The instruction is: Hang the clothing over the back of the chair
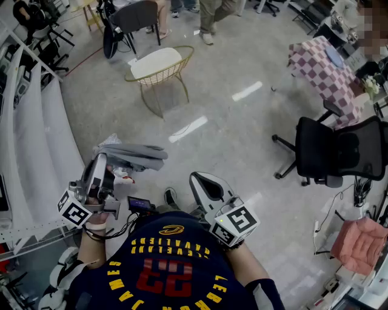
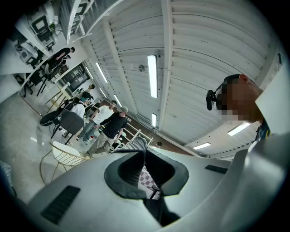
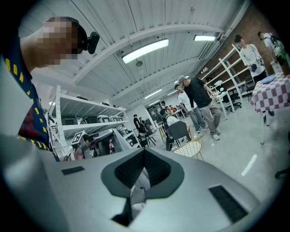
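Note:
My left gripper (image 1: 101, 160) is raised at the lower left of the head view, shut on a folded grey garment (image 1: 134, 155) that sticks out to the right of its tips. In the left gripper view the jaws (image 2: 144, 152) are closed, with grey fabric (image 2: 136, 144) bunched at their tips. The gold wire chair (image 1: 159, 65) with a white seat stands well ahead on the floor, also in sight as the chair (image 2: 67, 155) and the chair (image 3: 191, 147). My right gripper (image 1: 199, 180) is held near my chest, shut, nothing visibly in it; its jaws (image 3: 144, 152) meet.
White shelving (image 1: 36, 133) runs along the left. A black office chair (image 1: 336, 151) stands at the right, with a checked tablecloth table (image 1: 324, 66) behind it. Another dark chair (image 1: 134, 18) and several people stand beyond the wire chair. A pink cushion (image 1: 362, 242) sits at the lower right.

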`<state>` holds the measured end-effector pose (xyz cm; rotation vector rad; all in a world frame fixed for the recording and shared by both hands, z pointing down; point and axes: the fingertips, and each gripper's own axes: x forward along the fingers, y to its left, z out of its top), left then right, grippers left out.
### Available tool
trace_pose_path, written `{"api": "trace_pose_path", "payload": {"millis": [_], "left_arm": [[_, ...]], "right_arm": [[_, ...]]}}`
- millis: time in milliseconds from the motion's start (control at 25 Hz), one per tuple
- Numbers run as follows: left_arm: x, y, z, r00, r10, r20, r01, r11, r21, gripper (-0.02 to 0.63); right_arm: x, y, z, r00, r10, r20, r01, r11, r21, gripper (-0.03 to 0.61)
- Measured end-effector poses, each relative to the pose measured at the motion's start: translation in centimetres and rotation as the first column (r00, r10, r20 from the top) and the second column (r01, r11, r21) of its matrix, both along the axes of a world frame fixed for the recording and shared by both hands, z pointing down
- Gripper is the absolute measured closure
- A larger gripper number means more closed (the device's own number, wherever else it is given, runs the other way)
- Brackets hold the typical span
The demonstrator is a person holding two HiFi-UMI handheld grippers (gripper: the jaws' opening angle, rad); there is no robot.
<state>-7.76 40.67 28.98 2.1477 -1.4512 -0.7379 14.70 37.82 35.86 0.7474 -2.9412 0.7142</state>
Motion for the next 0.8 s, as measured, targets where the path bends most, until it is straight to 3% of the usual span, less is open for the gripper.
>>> {"api": "trace_pose_path", "payload": {"millis": [480, 800], "left_arm": [[-3.1, 0.1, 0.5, 1.0, -0.006, -0.013, 0.006, 1.0, 0.007, 0.598], [-7.6, 0.3, 0.5, 0.999, -0.006, -0.035, 0.007, 1.0, 0.016, 0.598]], "right_arm": [[-2.7, 0.2, 0.6, 1.0, -0.003, -0.031, 0.003, 1.0, 0.008, 0.569], [-6.2, -0.8, 0.5, 0.997, 0.051, -0.051, -0.051, 0.999, -0.006, 0.569]]}}
